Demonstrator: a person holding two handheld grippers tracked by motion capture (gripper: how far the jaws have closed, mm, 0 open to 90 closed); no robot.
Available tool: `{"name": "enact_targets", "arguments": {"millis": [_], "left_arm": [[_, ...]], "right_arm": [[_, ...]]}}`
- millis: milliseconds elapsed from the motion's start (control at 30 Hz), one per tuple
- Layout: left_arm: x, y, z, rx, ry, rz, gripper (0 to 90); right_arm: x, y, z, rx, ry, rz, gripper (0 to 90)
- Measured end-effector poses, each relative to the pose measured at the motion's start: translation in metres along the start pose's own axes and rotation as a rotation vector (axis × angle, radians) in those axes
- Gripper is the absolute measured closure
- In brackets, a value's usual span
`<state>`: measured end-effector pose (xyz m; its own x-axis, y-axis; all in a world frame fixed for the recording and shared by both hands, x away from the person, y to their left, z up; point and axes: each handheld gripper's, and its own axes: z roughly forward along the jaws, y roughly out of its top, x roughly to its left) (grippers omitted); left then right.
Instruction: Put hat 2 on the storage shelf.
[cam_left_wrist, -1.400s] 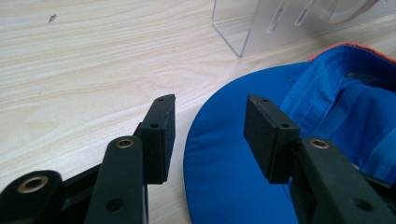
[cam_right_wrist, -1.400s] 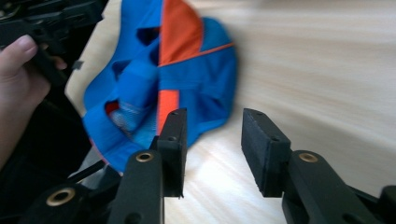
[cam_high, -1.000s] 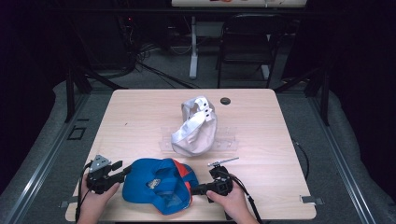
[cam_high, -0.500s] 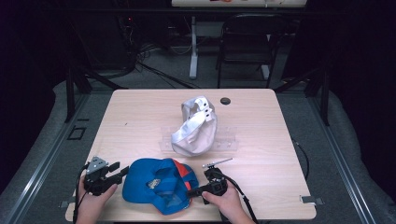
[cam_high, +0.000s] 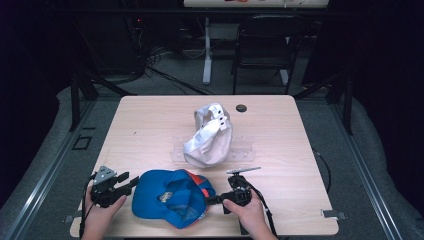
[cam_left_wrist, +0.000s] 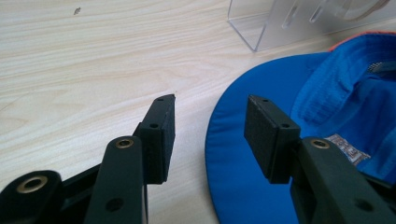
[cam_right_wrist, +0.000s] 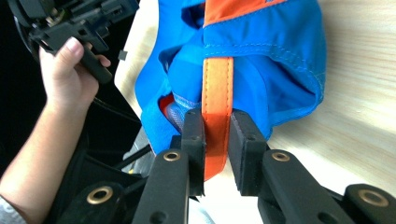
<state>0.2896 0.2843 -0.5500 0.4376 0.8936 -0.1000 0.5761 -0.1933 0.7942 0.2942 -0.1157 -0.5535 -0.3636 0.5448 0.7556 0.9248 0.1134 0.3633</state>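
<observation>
My right gripper (cam_right_wrist: 216, 140) has just been closing and now pinches the orange strap (cam_right_wrist: 217, 88) of the blue cap (cam_high: 170, 197). My left gripper (cam_left_wrist: 210, 135) stands spread, one jaw over bare wood and the other over the cap's brim, gripping nothing. The cap lies upside down at the near edge of the pale wooden table (cam_high: 150, 125). Farther back, a white cap (cam_high: 207, 137) sits on a clear plastic stand (cam_high: 245, 145). Beyond the table are dark floor, cables and a chair (cam_high: 265, 45).

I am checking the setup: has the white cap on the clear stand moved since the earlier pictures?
No. The white cap sits on the clear stand in the same spot, just below-left of the small black disc near the table's far edge.
</observation>
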Motion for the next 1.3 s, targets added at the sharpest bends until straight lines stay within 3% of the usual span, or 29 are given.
{"name": "enact_targets", "arguments": {"millis": [200,333,467,667,900,1200,1300], "left_arm": [[-0.002,0.005,0.005,0.005,-0.019,0.013,53.9],[-0.005,0.007,0.007,0.005,-0.027,0.024,54.3],[-0.006,0.008,0.008,0.007,-0.041,0.029,55.4],[-0.005,0.008,0.008,0.011,-0.045,0.027,55.9],[-0.006,0.007,0.009,0.003,-0.049,0.016,56.4],[-0.006,0.007,0.01,0.007,-0.051,0.012,56.7],[-0.006,0.007,0.01,0.009,-0.053,0.014,56.6]], "right_arm": [[-0.003,0.001,-0.026,-0.048,-0.008,0.017,78.1],[-0.003,0.004,-0.046,-0.109,-0.023,0.042,78.2],[0.0,0.011,-0.067,-0.089,-0.064,0.031,78.2],[0.004,0.022,-0.096,-0.077,-0.111,0.059,78.2],[0.013,0.035,-0.133,-0.077,-0.135,0.074,78.3],[0.014,0.042,-0.149,-0.071,-0.082,0.126,78.3],[0.016,0.045,-0.153,-0.083,-0.044,0.146,78.4]]}}
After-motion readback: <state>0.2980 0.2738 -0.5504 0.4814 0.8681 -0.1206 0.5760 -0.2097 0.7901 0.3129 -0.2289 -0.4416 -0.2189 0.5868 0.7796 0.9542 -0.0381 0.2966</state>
